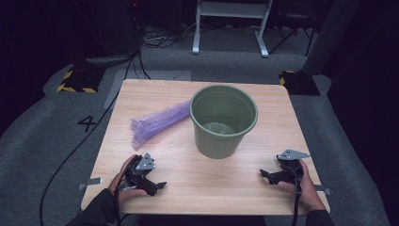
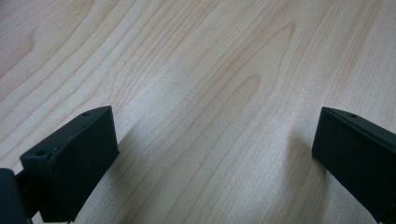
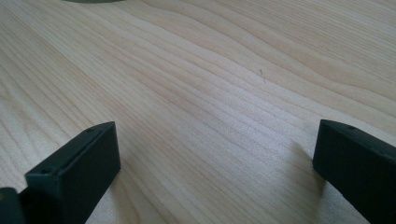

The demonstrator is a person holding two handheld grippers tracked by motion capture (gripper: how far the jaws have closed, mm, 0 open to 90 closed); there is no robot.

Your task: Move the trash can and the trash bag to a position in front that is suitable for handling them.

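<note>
Purple bag roll (image 1: 157, 122) lies left of the bin (image 1: 223, 120), long axis toward it; your left gripper (image 1: 157, 187) is nearer. Both grippers wide, empty; right gripper (image 1: 263, 175) too.

Bin (image 1: 224, 121) mid-table (image 1: 197, 188), bag roll (image 1: 157, 122) touching its left, grippers (image 1: 157, 186) (image 1: 264, 174) apart in front.

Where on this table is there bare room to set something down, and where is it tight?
Free: the near strip between the left gripper and right gripper, in front of the green bucket; also the right side of the table beside the bucket. Crowded: the far left, where the purple plastic bag reaches the bucket's side.
</note>
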